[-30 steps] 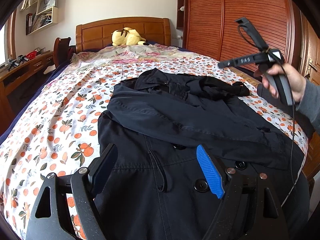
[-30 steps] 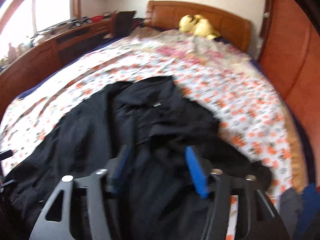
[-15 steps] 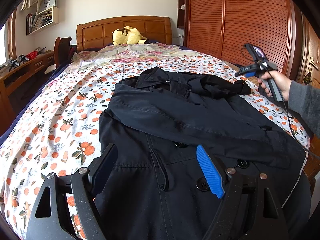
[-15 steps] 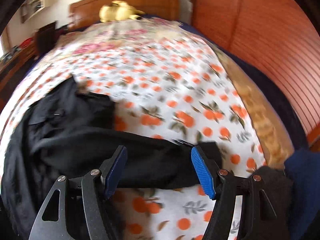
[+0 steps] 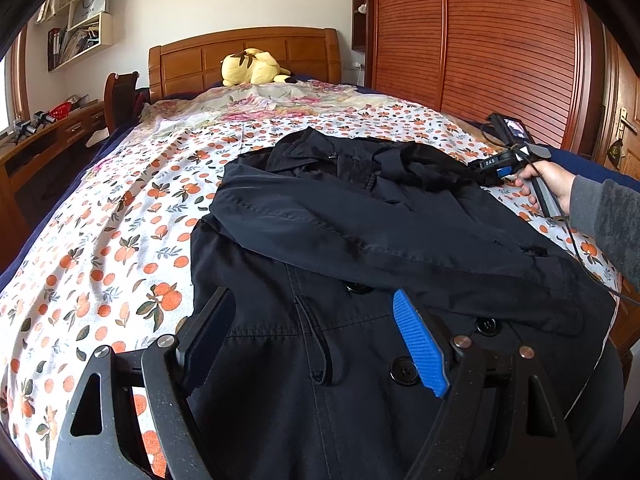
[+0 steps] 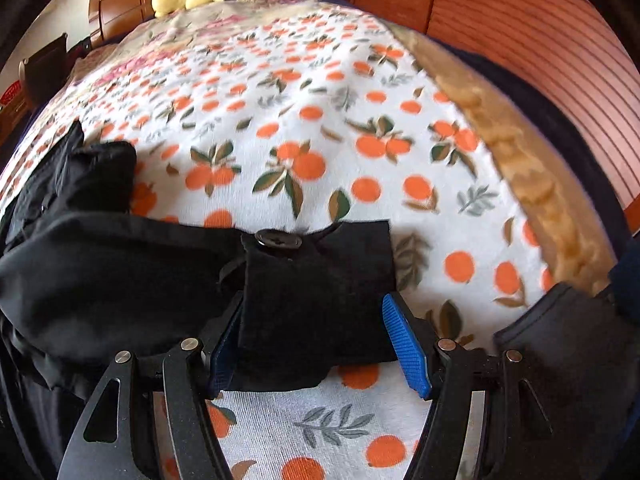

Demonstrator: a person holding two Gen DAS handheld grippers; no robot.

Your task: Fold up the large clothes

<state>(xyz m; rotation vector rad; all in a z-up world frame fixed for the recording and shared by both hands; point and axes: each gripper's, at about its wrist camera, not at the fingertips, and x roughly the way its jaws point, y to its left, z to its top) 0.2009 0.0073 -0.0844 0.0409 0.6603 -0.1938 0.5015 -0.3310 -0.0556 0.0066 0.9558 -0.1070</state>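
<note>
A large black coat (image 5: 360,248) lies face up on the bed, one sleeve folded across its chest. My left gripper (image 5: 316,340) is open and empty, hovering over the coat's buttoned front. My right gripper (image 6: 316,340) is open with the coat's other sleeve cuff (image 6: 320,280) lying between its jaws; the cuff's button (image 6: 278,238) faces up. In the left wrist view the right gripper (image 5: 494,168) sits at that sleeve end on the bed's right side.
The bed has an orange-print cover (image 5: 100,248) and a wooden headboard (image 5: 244,56) with a yellow plush toy (image 5: 252,68). A wooden wardrobe (image 5: 500,40) runs along the right side. A desk (image 5: 36,140) stands at the left.
My right gripper has swung right and come down to the sleeve end, so the cuff now lies between its open jaws. My left gripper has held still.
</note>
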